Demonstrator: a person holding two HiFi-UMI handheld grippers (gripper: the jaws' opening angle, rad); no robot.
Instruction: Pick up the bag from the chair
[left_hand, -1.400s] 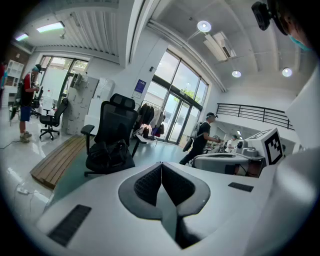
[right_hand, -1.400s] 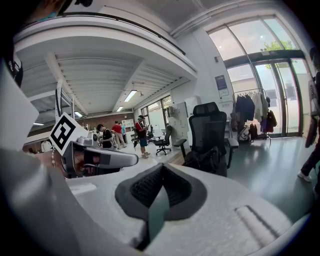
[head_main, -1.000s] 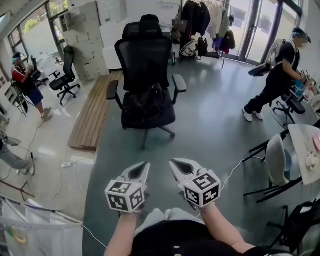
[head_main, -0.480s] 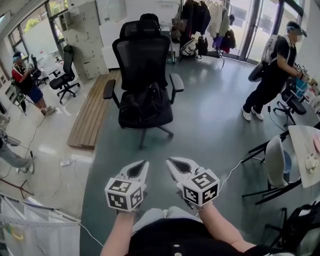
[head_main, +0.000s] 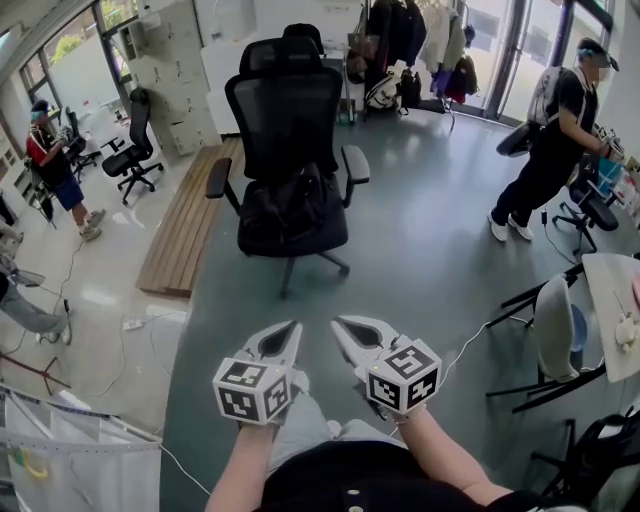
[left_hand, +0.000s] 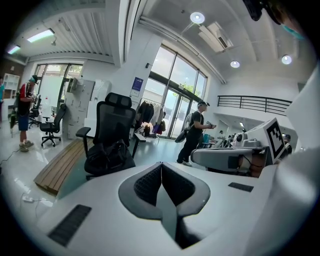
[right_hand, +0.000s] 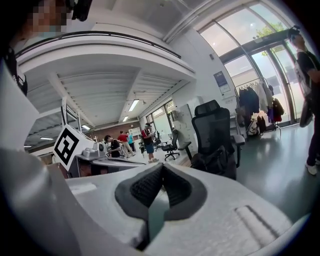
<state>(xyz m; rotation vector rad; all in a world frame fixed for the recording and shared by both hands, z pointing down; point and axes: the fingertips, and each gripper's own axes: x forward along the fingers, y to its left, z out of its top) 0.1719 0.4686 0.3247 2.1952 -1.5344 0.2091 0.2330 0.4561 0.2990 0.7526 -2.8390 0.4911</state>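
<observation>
**Left tool**: nearest item, held low in front of the person's body with its marker cube facing up. Its jaws are closed tip to tip and nothing is between them.

**Right tool**: just beside the left tool and level with it. Its jaws are likewise pressed together and empty.

**Floor**: grey, with a bare stretch between the tools and the chair.

**Bag**: black and soft, slumped on the seat of the chair between the armrests, with its upper part against the backrest.
- Its long axis runs across the seat, left to right.
- It lies straight ahead and well apart from both tools.
- It is almost in line with the left tool, while the right tool points slightly past its right side.
- By this layout the left tool is marginally better placed. Either tool would have to be carried forward and opened before a grasp, so the pick-up appears not yet begun.

**Wooden platform**: on the floor, left of the chair.

**Desk**: white, at the right edge.

**Second office chair**: far left.

**Person**: far right, standing.

**Garment rack**: farthest, along the glazed wall.
</observation>
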